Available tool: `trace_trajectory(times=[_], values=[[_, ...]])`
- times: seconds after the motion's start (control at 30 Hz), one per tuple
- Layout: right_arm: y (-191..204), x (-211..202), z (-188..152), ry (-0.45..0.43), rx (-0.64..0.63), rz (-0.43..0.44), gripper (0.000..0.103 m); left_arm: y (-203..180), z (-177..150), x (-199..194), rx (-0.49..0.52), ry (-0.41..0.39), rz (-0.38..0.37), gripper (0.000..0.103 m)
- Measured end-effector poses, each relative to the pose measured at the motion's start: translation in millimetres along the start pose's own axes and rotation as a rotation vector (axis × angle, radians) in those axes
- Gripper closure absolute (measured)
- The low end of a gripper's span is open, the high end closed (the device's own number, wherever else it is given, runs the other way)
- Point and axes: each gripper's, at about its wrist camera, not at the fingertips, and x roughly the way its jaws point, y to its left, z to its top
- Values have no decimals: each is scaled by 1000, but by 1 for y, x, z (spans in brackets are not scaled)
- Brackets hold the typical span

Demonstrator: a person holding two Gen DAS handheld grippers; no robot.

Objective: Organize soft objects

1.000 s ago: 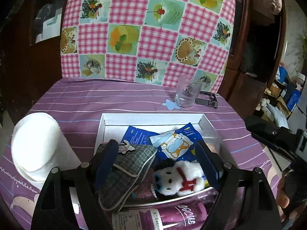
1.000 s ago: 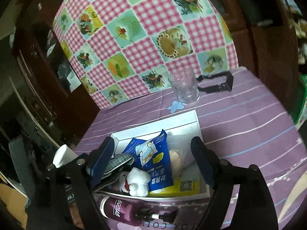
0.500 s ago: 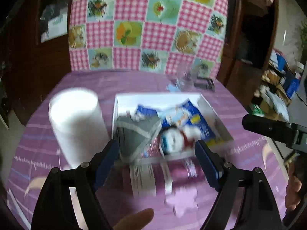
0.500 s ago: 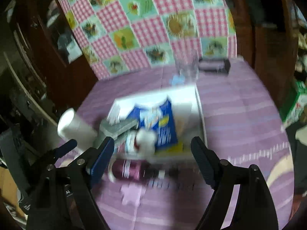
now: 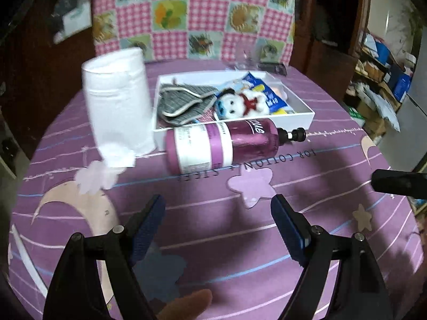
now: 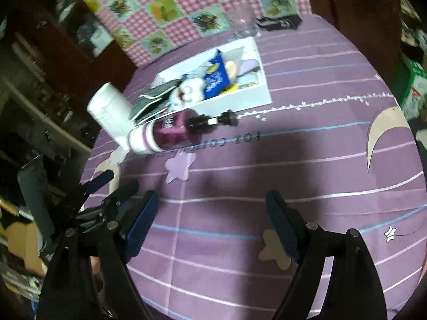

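On the far left of the tabletop (image 5: 320, 213) stands a white paper roll (image 5: 117, 104); right of it, the white box (image 5: 299, 118) holds the plush toy (image 5: 240, 104). I hold both pairs of fingers spread and empty, well short; my left gripper (image 5: 217, 221) looks nearer.

We see the tray (image 5: 299, 118) far-centre on the table (image 5: 213, 213), plush toy (image 5: 240, 104) and pouch (image 5: 184, 101) in it. Bottle (image 5: 221, 144) lies just near of it, paper roll (image 5: 117, 101) left, glass (image 6: 241, 24) behind.
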Motion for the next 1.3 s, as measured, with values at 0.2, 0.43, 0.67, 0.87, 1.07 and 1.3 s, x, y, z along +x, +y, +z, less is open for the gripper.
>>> trace_trajectory(times=[0.2, 0.43, 0.67, 0.87, 1.07, 1.3], values=[[24, -24, -24, -251, -167, -13, 21, -8, -23, -28, 54, -187, 90, 21], [26, -26, -59, -589, -212, -125, 21, -9, -34, -39, 10, -311, 97, 19], [17, -18, -57, -539, -144, -179, 21, -2, -32, -29, -29, -261, 119, 19], [25, -16, -60, -535, -191, -221, 21, -4, -34, -32, -23, -276, 132, 19], [33, -16, -64, -545, -231, -243, 21, -4, -34, -31, -24, -273, 135, 19], [32, -17, -64, -548, -228, -255, 21, -4, -35, -31, -25, -272, 140, 19]])
